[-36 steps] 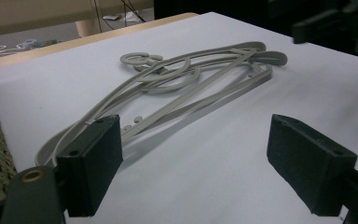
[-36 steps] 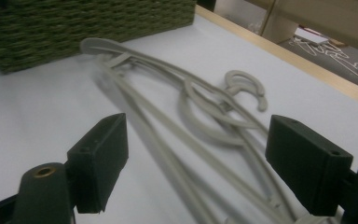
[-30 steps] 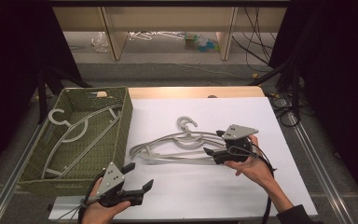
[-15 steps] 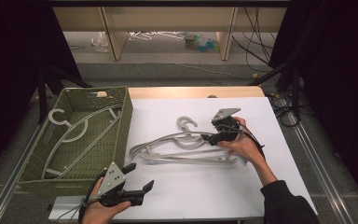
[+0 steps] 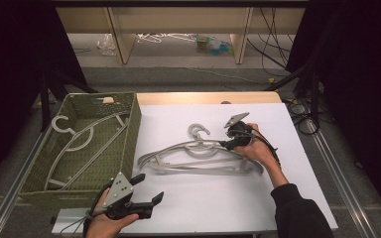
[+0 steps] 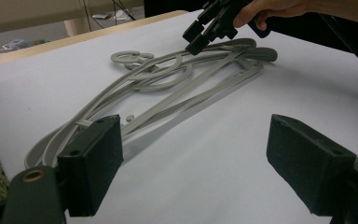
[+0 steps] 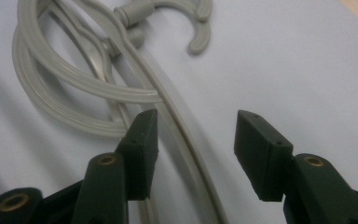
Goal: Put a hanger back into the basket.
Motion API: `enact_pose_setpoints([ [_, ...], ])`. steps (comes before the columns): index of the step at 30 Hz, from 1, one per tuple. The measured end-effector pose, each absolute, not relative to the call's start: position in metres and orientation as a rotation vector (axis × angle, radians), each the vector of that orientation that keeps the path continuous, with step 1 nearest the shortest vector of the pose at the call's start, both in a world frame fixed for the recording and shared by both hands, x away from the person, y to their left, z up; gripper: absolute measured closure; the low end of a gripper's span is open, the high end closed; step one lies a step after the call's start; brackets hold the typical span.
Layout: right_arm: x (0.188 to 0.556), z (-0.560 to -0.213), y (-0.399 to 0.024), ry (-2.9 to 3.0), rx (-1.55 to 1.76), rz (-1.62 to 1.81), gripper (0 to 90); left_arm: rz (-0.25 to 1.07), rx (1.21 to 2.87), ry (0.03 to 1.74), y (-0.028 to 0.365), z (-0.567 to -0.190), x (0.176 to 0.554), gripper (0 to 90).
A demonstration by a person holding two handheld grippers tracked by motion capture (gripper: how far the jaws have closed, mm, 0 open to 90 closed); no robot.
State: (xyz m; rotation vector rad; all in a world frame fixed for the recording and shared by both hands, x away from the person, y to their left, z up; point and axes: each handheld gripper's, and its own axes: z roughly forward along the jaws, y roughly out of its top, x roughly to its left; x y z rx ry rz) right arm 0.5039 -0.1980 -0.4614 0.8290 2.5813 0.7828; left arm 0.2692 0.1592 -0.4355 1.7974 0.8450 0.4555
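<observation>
Hangers, grey plastic, lie tangled in a heap on the white table, directly under the right gripper. A second ago that gripper sat back by the heap's right end; half a second ago it was further in; now it is tipped down over the top hanger's shoulder, just beside the hook. Its jaws stand apart, empty, with one grey arm running up between them. My read: a pick is being lined up, closure not yet made.

Left gripper has not moved over that second. It rests low at the near edge, jaws wide apart, holding nothing, the heap's near end just ahead of them.

Green woven basket beside the left gripper, on its outer side. Inside: one hanger lying flat, hook toward the far corner. The heap is probably headed in there too.
</observation>
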Motion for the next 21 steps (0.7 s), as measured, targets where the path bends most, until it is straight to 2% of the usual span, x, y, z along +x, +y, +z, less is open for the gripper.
enact_pose_setpoints([
  [9,0.510,-0.474,-0.193,2.609,0.750,0.741,58.5,0.451,1.809,0.842,0.159,-0.436,0.269,18.6],
  [16,0.513,-0.475,-0.194,2.620,0.806,0.789,60.3,0.452,1.808,0.842,0.159,-0.437,0.270,18.6],
  [21,0.517,-0.478,-0.198,2.655,0.801,0.859,68.0,0.449,1.815,0.840,0.158,-0.437,0.270,18.7],
])
